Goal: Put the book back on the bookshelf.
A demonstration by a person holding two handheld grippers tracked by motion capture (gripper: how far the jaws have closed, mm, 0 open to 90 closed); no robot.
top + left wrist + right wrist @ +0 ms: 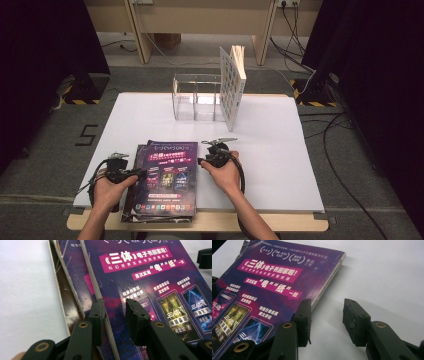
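Note:
A stack of purple-covered books [167, 175] lies flat at the table's front, left of centre. The top book [150, 277] shows pink banners and white print, and lower books [72, 270] stick out to its left. My left gripper [141, 173] is at the stack's left side. It stands open, its jaws on either side of the top book's left edge [116, 308]. My right gripper [201, 161] is open at the top book's right edge [327, 312]. One jaw is over the cover [274, 290] and the other over bare table.
A clear acrylic divider rack [195, 97] stands at the back centre of the white table top [270, 150]. A white book with a grid pattern [231, 87] stands upright at its right end. Cables [345, 150] trail on the floor to the right.

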